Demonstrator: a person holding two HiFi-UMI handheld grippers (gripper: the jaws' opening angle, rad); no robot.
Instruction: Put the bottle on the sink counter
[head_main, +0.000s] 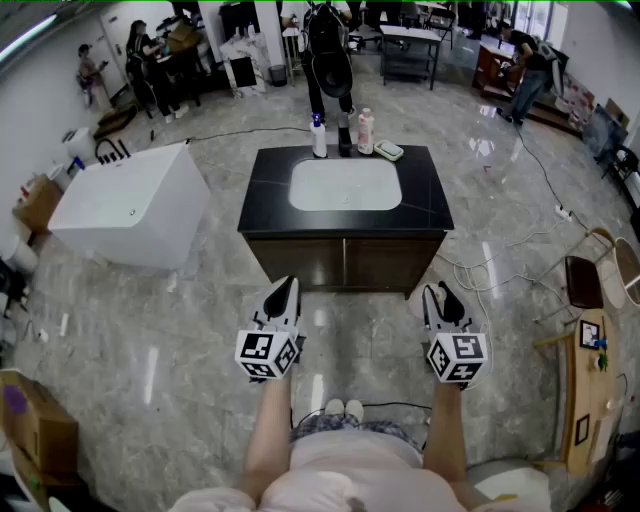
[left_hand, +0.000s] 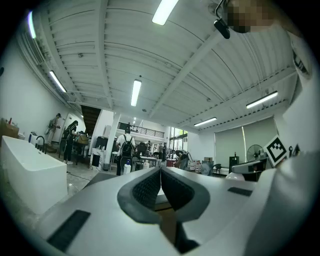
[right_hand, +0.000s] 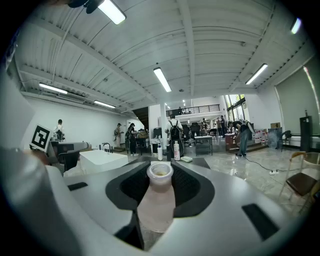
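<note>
Grey marble floor, black sink counter

You're in a big open lab-type hall, not a real bathroom: a black-topped vanity cabinet with white basin and a boxy white bathtub sit loose on glossy grey marble-look floor, long ceiling strip lights overhead, people busy at the back
</note>
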